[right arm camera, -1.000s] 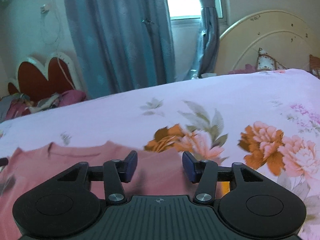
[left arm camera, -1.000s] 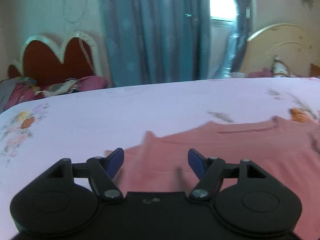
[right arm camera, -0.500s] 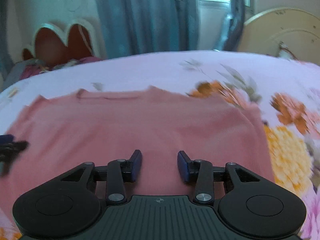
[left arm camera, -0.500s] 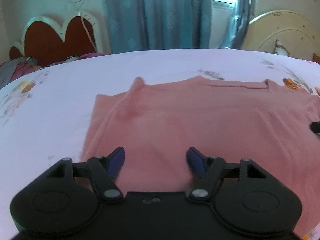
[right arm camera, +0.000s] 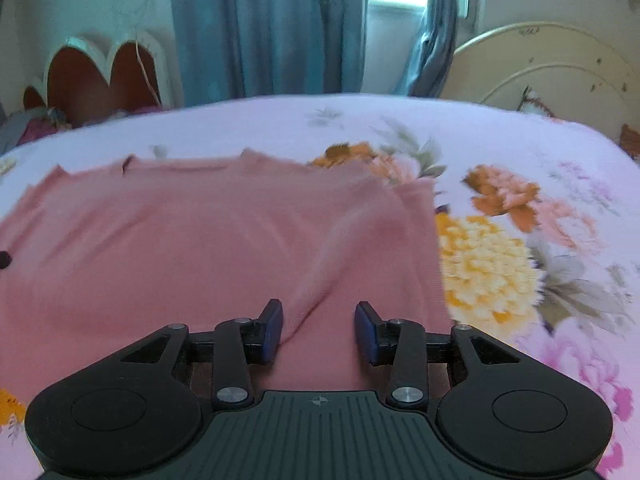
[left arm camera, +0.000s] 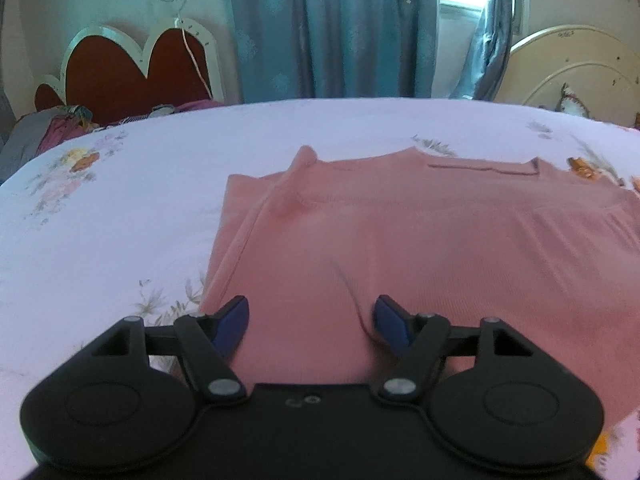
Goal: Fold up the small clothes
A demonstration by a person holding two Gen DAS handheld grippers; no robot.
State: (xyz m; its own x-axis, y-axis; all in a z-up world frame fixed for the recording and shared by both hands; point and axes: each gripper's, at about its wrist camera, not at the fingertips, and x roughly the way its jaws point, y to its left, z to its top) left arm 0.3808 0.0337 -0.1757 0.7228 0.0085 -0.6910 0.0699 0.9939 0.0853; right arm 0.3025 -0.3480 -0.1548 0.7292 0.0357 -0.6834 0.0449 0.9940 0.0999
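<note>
A pink knit top [left arm camera: 400, 240] lies spread flat on the flowered bed sheet [left arm camera: 120, 220], neckline at the far side. My left gripper [left arm camera: 310, 308] hovers over its near left part. Its jaws are closing slightly, with cloth beneath the gap and the blue pads [left arm camera: 232, 322] not pressing on it. In the right wrist view the same top [right arm camera: 180, 240] fills the left and middle. My right gripper [right arm camera: 318, 310] is open over its near right part, where a raised fold runs up from between the fingers. Whether either gripper touches the cloth I cannot tell.
The sheet [right arm camera: 520, 160] has large orange and yellow flowers to the right of the top. Beyond the bed stand a red heart-shaped headboard [left arm camera: 132, 68], blue curtains [left arm camera: 332, 28] and a cream headboard [right arm camera: 540, 64]. Crumpled clothes [left arm camera: 60, 128] lie at the far left.
Both grippers have drawn back across the top towards its near edge, so more pink cloth fills each view. The right jaws have narrowed. The top lies as before.
</note>
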